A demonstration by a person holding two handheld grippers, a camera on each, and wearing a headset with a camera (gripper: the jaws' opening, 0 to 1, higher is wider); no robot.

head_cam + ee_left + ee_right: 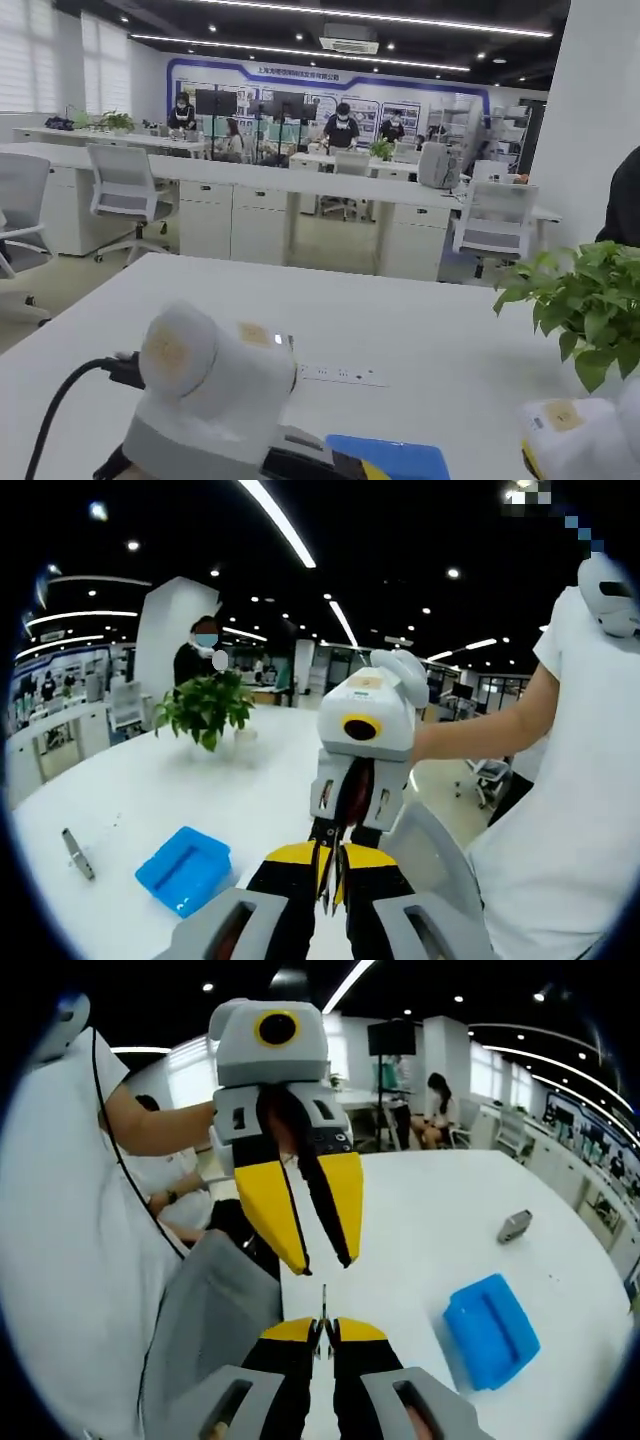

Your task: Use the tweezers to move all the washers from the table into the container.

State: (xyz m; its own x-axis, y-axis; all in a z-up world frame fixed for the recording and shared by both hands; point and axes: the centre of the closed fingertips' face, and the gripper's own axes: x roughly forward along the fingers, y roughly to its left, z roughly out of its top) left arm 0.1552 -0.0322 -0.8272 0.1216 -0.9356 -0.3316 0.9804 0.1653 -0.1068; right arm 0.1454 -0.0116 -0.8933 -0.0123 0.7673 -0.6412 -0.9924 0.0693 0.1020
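Holding tweezers [323, 1310] clenched in right gripper [325, 1330] w/ left gripper [322, 1263] released & close opposite, risk = jaws bumping, knocking tweezers askew before reaching container [490, 1330].

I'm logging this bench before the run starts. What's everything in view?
table: one, white, under everything.
container: one, blue, on the table's near part.
small metal object: one, grey, on the table beyond the container; too small to identify.
potted plant: one, green, on the table, right in the head view.
chairs: several, white, at desks behind.
people: several, dark-clothed, at far desks.
tweezers: one, thin metal, in the right hand-held gripper.
right hand-held gripper: one, yellow-black jaws, shut on the tweezers.
left hand-held gripper: one, yellow-black jaws apart, facing the right one.
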